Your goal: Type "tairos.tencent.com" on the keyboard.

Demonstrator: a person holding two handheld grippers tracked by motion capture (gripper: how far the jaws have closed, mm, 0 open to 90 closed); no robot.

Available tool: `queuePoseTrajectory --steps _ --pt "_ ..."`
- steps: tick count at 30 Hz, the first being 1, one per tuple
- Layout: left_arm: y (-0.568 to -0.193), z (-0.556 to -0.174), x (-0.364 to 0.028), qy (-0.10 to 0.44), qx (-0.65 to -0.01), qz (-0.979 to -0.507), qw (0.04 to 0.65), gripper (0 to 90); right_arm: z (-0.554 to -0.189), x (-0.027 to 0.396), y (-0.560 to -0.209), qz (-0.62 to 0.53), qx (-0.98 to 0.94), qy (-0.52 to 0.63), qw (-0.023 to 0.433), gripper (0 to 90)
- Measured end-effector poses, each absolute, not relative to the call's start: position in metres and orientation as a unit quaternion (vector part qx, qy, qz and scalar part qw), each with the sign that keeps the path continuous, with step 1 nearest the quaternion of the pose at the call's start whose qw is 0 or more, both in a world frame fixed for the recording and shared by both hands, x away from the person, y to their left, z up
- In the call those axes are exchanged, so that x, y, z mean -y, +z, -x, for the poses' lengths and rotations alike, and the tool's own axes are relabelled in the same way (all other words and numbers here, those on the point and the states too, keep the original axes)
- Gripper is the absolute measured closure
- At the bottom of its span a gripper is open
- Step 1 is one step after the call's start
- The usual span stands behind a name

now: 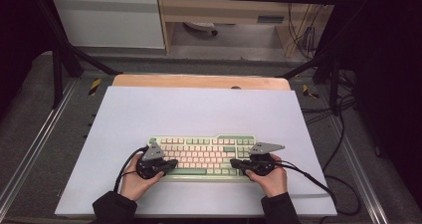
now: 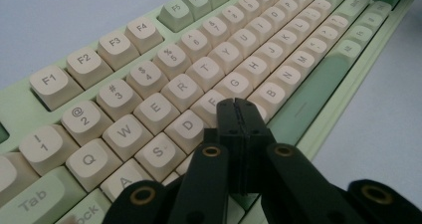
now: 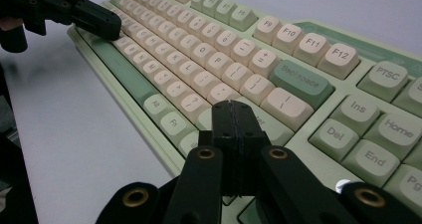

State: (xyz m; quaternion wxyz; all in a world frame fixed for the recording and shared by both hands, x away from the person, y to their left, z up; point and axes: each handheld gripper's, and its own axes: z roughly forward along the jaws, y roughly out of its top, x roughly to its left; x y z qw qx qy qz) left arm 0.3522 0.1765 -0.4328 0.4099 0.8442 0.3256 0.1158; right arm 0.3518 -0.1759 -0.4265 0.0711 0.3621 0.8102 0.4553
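keyboard (image 1: 204, 157): it lies flat on the white sheet (image 1: 199, 109), on the near half, with its long side toward you.
left gripper (image 1: 171, 165): your jaws are pressed together with nothing between them. the tip is over the left part of the keys, near f and g in the left gripper view (image 2: 240, 104).
right gripper (image 1: 234, 164): your jaws are also closed and empty. the tip is over the enter area, below the backspace key (image 3: 300, 81).
hands: each one holds its tool at the front edge of the keyboard.

Sleeves: dark cuffs are worn on both forearms | left gripper (image 1: 171, 163): black body, grey three-cornered plate, black cable | right gripper (image 1: 234, 163): black, same plate | jaws: brass-ringed screws are seen
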Motion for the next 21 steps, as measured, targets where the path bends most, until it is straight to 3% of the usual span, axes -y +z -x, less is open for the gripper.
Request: queuePoseTrajectory --steps 21 --pt "-0.418 -0.353 -0.190 0.127 -0.337 -0.830 0.426 89.7 -0.352 0.178 -0.426 -0.363 -0.810 0.456 0.071 90.0"
